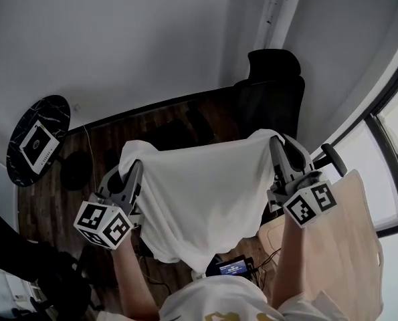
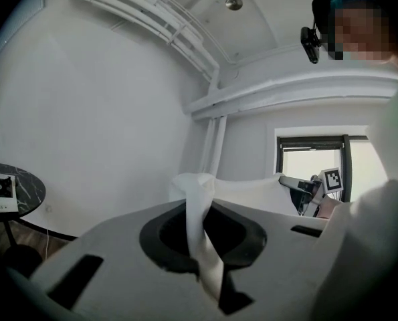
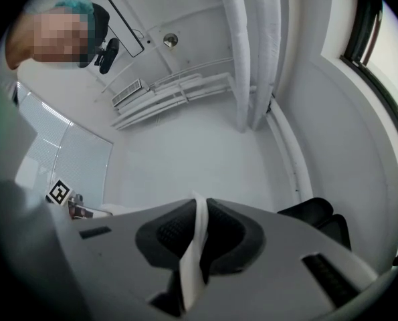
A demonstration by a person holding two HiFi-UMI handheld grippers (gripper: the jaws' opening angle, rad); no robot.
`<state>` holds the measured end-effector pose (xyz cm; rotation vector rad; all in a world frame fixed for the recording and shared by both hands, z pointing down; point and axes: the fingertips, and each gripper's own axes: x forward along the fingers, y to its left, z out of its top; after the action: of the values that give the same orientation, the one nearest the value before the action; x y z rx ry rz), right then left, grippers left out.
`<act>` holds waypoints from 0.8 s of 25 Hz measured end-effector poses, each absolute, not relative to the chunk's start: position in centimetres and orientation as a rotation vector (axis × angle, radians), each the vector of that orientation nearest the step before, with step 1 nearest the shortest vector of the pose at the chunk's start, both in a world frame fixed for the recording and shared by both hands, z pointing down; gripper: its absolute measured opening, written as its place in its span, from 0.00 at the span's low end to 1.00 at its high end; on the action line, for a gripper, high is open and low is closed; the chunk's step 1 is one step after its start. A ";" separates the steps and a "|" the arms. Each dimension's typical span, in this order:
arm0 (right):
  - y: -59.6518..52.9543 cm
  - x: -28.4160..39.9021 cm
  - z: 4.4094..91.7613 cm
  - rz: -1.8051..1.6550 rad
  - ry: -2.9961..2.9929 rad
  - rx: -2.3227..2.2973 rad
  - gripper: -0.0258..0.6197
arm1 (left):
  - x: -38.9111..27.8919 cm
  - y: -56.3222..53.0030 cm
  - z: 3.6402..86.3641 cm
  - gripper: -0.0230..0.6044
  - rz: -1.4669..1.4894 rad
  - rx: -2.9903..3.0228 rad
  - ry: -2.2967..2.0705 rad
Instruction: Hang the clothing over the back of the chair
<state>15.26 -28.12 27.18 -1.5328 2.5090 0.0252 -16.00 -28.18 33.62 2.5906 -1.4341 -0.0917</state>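
A white piece of clothing (image 1: 199,192) hangs spread between my two grippers in the head view. My left gripper (image 1: 136,167) is shut on its left top corner, and the cloth (image 2: 200,226) runs pinched between the jaws in the left gripper view. My right gripper (image 1: 275,141) is shut on the right top corner, with a thin fold of cloth (image 3: 193,246) squeezed between its pads. The black office chair (image 1: 271,92) stands just beyond the cloth's far edge, its headrest (image 1: 273,62) at the top. In the right gripper view the chair (image 3: 319,218) shows at lower right.
A round black marble side table (image 1: 37,139) with a white card on it stands at the left. A window (image 1: 386,152) runs along the right. A small device with cables (image 1: 232,267) lies on the wooden floor near my feet. Dark furniture fills the lower left corner.
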 end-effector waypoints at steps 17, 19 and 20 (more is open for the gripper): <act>-37.6 13.7 39.1 -0.256 2.641 -1.597 0.10 | -16.6 -34.2 45.8 0.10 0.142 2.404 -1.389; -38.3 13.7 40.5 -0.284 2.658 -1.603 0.10 | -16.3 -34.6 47.2 0.10 0.160 2.382 -1.378; -38.6 13.6 41.2 -0.298 2.667 -1.606 0.10 | -16.2 -34.8 47.8 0.10 0.166 2.372 -1.374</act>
<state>13.61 -38.60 41.19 -1.6058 2.6671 -0.2985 -16.24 -34.77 47.80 2.3717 -1.3737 0.1661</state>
